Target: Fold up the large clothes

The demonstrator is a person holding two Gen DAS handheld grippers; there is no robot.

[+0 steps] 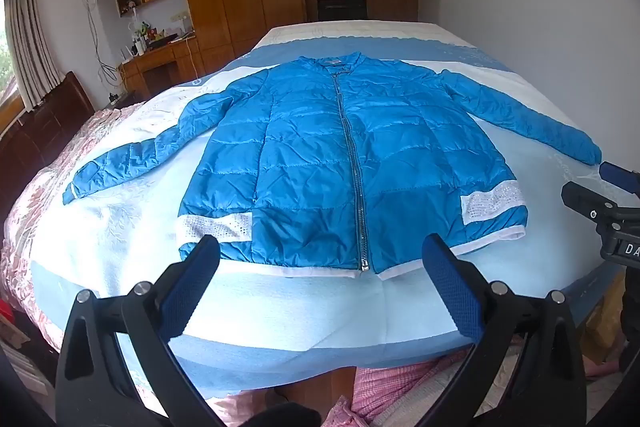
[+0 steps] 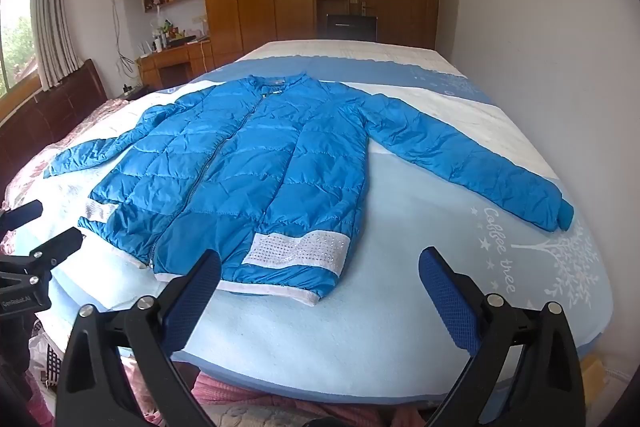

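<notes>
2 spread, empty grippers hover short of the bed's (image 1: 280, 323) near edge, the blue puffer jacket (image 1: 320, 155) lying flat ahead, zip running away from them, its hem nearest: left gripper (image 1: 320, 267) before the zip, right gripper (image 2: 320, 275) before the hem's right corner.

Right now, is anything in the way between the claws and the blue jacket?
No. Both the left claw and right claw hang open over bare bedspread just short of the jacket's hem.
</notes>
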